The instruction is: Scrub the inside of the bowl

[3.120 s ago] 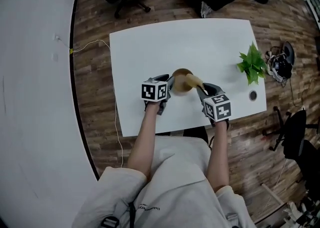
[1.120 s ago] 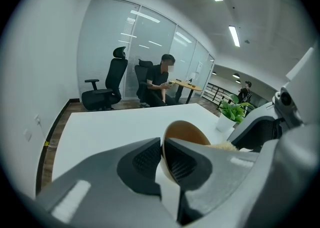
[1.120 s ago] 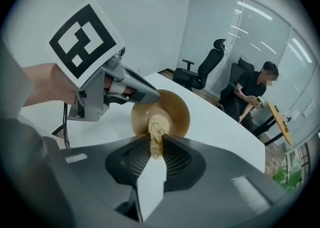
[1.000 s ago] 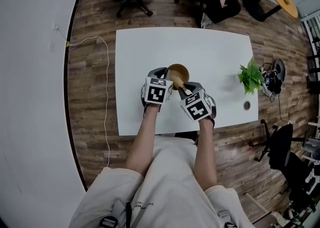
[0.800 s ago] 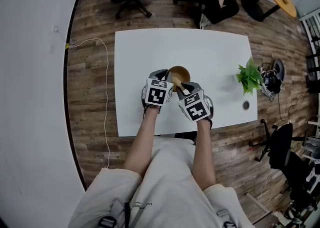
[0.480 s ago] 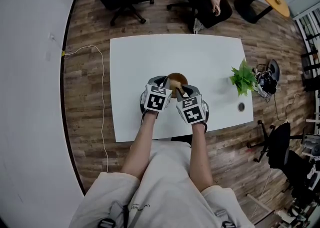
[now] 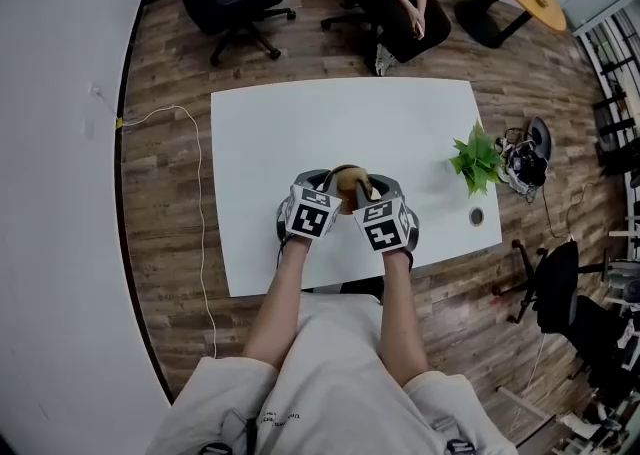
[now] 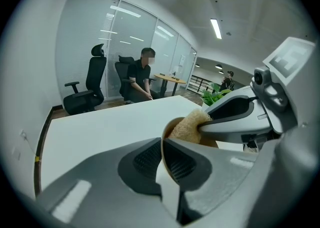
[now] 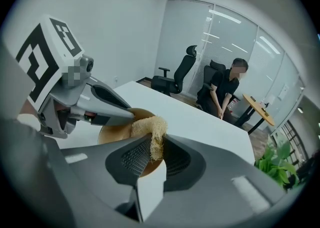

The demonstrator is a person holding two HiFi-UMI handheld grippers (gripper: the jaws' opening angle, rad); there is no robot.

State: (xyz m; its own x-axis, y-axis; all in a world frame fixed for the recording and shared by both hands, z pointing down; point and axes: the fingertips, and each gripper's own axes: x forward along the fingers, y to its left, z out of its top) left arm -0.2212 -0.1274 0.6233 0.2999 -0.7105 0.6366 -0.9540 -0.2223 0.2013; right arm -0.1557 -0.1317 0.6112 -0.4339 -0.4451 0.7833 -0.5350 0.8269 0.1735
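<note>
Near the white table's point(image 7: 300, 123) front edge, left gripper point(image 8: 163, 161) clamps the brown wooden bowl's point(image 9: 113, 133) rim steady; right gripper point(image 9: 150, 158) pinches tan fibrous loofah point(image 9: 150, 128) inside.

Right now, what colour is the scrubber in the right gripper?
The scrubber is pale straw-tan and fibrous, clearest in the right gripper view.

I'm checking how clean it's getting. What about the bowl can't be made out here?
- Floor of the bowl: in the head view, too small and crowded by the left gripper and right gripper; in the right gripper view, mostly covered by the scrubber.
- Its underside: in the left gripper view, behind that gripper's jaws.
- Any residue: no view shows it.
</note>
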